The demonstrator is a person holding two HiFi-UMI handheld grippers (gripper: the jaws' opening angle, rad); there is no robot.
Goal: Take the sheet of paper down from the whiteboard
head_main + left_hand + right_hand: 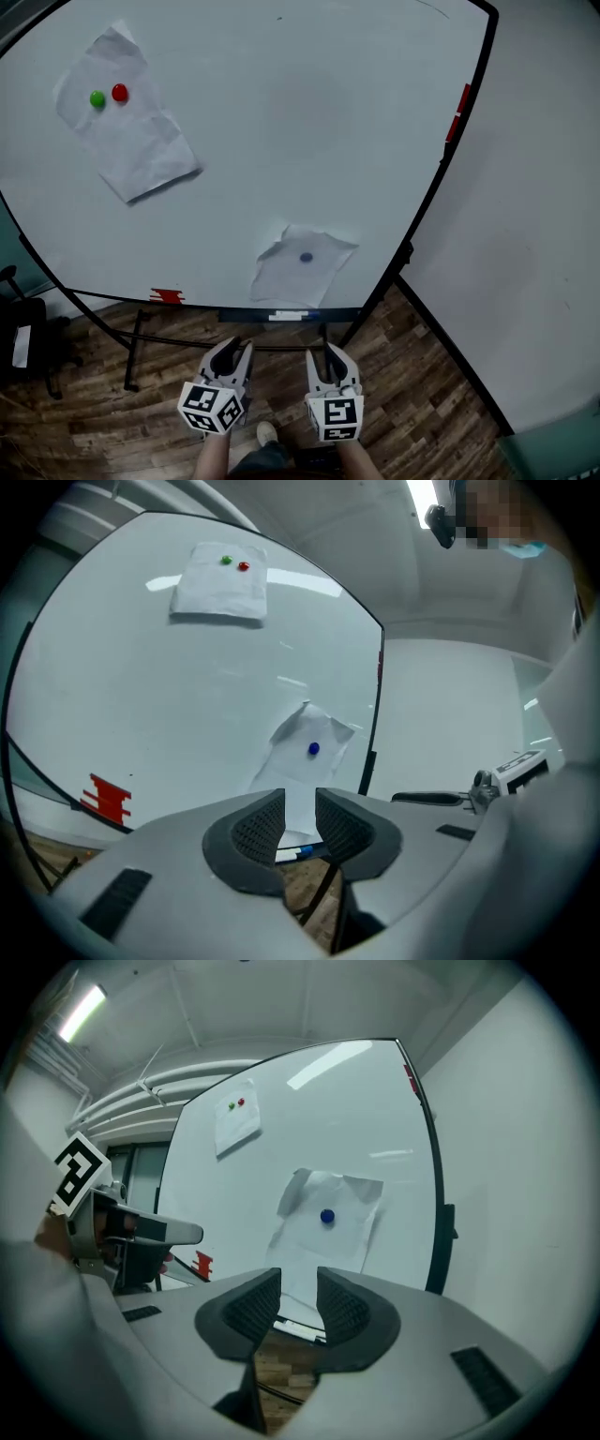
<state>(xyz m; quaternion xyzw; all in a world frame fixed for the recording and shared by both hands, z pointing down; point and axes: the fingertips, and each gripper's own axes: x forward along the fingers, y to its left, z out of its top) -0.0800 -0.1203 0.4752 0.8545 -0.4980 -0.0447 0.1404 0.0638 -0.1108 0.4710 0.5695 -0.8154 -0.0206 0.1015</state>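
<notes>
My left hand-held gripper [236,349] was released, jaws apart, nothing between them. My right hand-held gripper [328,351] sat just beside it at 3 o'clock, also released and empty. Both pointed toward the whiteboard [281,122] and were held off it, touching nothing. In both gripper views, each jaw gap showed only the board's lower edge and the floor beyond.

The sheet of paper [302,274] hung at 12 o'clock from the grippers, low on the whiteboard near its bottom edge. One blue magnet [306,257] pinned it around the middle, and its top corners curled off the surface. A tray [286,315] ran along the board's bottom edge right below that sheet.

A red mark [169,296] sat at 10 o'clock from the left gripper, on the board's lower-left edge. The second sheet [131,141], creased, was at 11 o'clock in the board's upper left, well apart from the first. A green magnet [97,98] and a red magnet [120,92] held it, side by side near its top.

The wall [534,206] stood at 2 o'clock, right of the board. The wooden floor [412,394] lay under the grippers.
</notes>
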